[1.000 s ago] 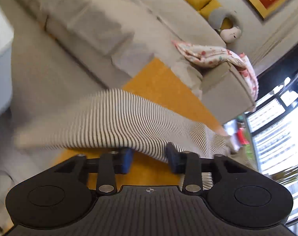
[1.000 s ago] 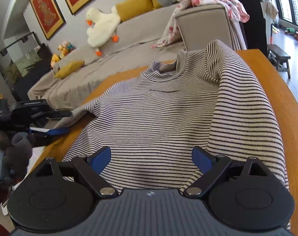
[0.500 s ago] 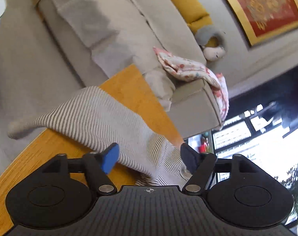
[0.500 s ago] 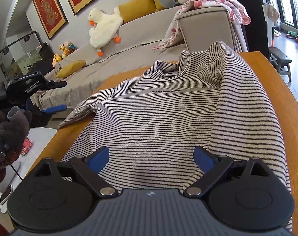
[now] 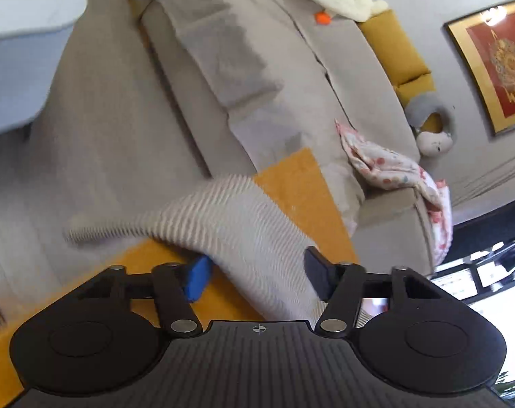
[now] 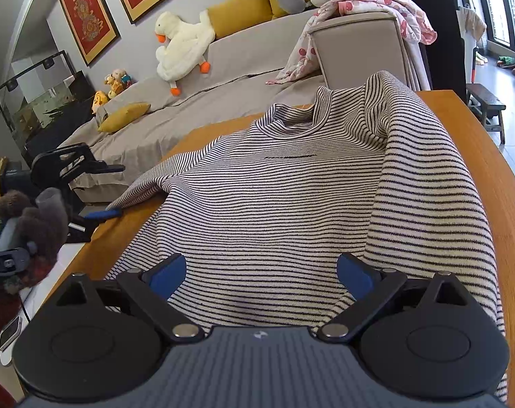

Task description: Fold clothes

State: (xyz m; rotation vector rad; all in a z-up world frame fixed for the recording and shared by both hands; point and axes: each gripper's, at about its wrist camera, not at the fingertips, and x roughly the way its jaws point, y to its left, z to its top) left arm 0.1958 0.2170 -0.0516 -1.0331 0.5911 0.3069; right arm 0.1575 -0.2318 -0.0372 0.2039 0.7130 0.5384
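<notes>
Blue rubber pads tip the black, hinged fingers of the left gripper (image 5: pixel 255 277), and its jaws are closing with the striped sleeve (image 5: pixel 230 224) running between them — the pads do not look pressed onto the cloth yet. The sleeve is a soft, ribbed tube, blurred in the left wrist view, that arches up over the edge of the table (image 5: pixel 301 183) and ends in a cuff hanging past that edge.

In the right wrist view the right gripper (image 6: pixel 261 273) stands wide apart just above the hem of the striped sweater (image 6: pixel 274 197), its blue pads flanking the cloth without pinching it. The sweater is a thick knit, cream with thin dark stripes, lying front-up on the smooth, honey-coloured wooden table (image 6: pixel 509 183); its collar is at the far side, and its right half is humped into a rounded fold. The other sleeve trails off to the left, where the left gripper (image 6: pixel 99 192) meets it beside a person's hand in a fuzzy brown glove (image 6: pixel 33 224).

Beyond the table stretches a grey fabric sofa (image 6: pixel 230 68) with a plush white duck (image 6: pixel 181 46), mustard cushions (image 6: pixel 240 18) and a crumpled pink-patterned blanket (image 6: pixel 386 10) over its armrest.
</notes>
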